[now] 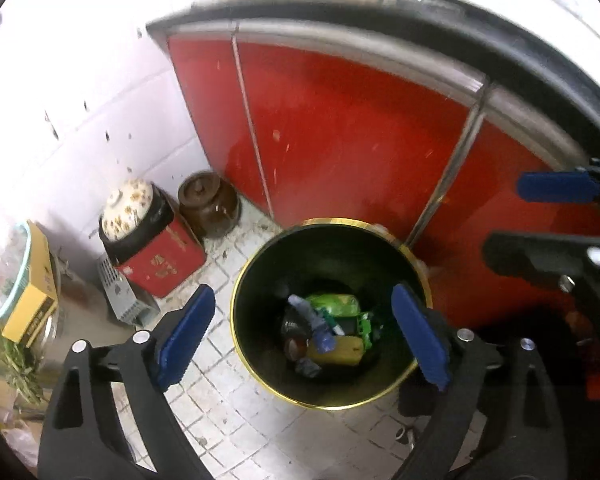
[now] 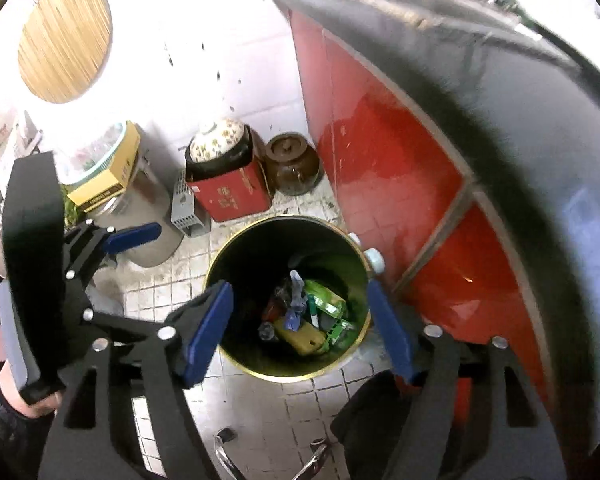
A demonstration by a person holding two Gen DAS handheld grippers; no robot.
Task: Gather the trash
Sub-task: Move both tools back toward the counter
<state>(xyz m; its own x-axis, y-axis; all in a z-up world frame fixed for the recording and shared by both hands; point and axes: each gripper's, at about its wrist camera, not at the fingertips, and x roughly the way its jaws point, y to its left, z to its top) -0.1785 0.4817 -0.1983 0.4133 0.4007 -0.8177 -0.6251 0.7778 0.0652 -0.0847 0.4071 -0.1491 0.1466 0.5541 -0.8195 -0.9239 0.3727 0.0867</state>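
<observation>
2 tools agape, empty, above bin [image 1: 260,264]

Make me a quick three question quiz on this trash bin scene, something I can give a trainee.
1. True or false: the left tongs are shut on a piece of trash.
2. Multiple choice: where does the trash bin stand? A) on the counter; B) on the tiled floor beside the red cabinet; C) on top of the red tin.
3. Fill in: the brown lidded jar sits between the red tin and the ____.

Key:
1. False. Both the left tongs and the right tongs are open and hold nothing, above the bin.
2. B.
3. Red cabinet.
</observation>
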